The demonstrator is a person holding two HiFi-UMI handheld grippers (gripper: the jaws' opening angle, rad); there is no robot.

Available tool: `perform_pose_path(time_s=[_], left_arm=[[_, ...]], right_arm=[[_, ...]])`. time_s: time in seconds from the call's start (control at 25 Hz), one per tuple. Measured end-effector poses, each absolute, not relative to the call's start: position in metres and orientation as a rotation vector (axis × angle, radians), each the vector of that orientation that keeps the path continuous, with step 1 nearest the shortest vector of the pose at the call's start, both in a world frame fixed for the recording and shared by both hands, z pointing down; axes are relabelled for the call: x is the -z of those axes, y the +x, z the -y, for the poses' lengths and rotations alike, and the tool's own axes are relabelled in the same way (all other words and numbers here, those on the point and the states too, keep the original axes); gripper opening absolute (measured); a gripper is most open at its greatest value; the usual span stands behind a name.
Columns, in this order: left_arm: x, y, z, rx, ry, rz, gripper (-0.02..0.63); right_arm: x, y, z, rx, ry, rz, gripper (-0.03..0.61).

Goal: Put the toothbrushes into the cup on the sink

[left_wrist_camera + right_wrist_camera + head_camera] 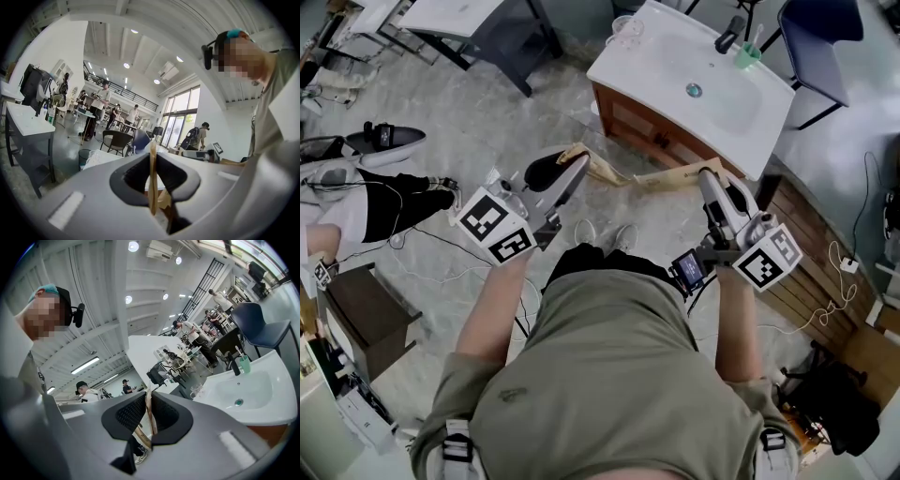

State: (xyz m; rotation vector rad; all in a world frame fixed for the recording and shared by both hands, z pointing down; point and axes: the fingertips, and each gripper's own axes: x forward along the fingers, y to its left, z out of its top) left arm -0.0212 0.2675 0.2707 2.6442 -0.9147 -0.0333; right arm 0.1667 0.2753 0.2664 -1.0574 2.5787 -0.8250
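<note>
— Between my two tongs, out over the floor: that is the muddled part. Left tongs (577, 167) are clamped on the left toothbrush (600, 171), right tongs (709, 176) on the right toothbrush (667, 177). Both read as plain tan strips. Bristle ends not made out in any view.

— Do the free ends touch?

— Can't tell. In the head view they come very close, just past my shoes (586, 230). My torso (609, 375) fills the lower half of that view. Each gripper view gives only a thin edge of strip pinched between the pads (136, 176); the rest sits behind the tongs' grey bodies.

— Ground and room?

— Grey mottled floor (487, 122), cables (441, 239) across it, wooden boards (811, 234) at the right. Big open hall, white ceiling (140, 18) with round lights, people (101, 101) standing far back. Sink (628, 70): white basin on a wooden cabinet, ahead and to my right, well apart from both tongs. Cup (748, 58), green, at the sink's back edge just beside the black tap (728, 36). Something pale sticks up out of it.

— Which way do the brushes run?

— Each long axis lies crosswise to its tongs, running inward from the tips toward the other brush, so the pair makes a shallow V in the head view. In the gripper views each strip stands upright between the pads, passing above and below them.
</note>
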Motion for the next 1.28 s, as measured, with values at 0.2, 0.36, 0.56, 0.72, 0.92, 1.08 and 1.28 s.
perform_pose_path(time_s=[0.2, 0.36, 0.56, 0.72, 0.92, 1.08, 1.28], left_arm=[[-0.272, -0.018, -0.262, 0.035, 2.639, 0.926, 0.045], [-0.273, -0.016, -0.253, 0.037, 2.637, 0.935, 0.046], [-0.274, -0.013, -0.241, 0.043, 2.636, 0.94, 0.045], [-0.278, -0.015, -0.232, 0.044, 2.627, 0.948, 0.046], [-0.282, -0.017, -0.218, 0.046, 2.619, 0.95, 0.046], [-0.284, -0.02, -0.204, 0.049, 2.613, 0.951, 0.046], [-0.288, -0.027, -0.185, 0.05, 2.609, 0.945, 0.046]], right_arm=[[-0.269, 0.171, -0.267, 0.834, -1.048, -2.581, 0.049], [-0.27, 0.174, -0.258, 0.833, -1.046, -2.586, 0.049], [-0.273, 0.178, -0.246, 0.838, -1.047, -2.591, 0.049], [-0.275, 0.178, -0.236, 0.844, -1.046, -2.597, 0.049], [-0.28, 0.177, -0.223, 0.857, -1.053, -2.598, 0.049], [-0.283, 0.176, -0.21, 0.868, -1.065, -2.595, 0.049], [-0.289, 0.17, -0.195, 0.879, -1.077, -2.594, 0.049]])
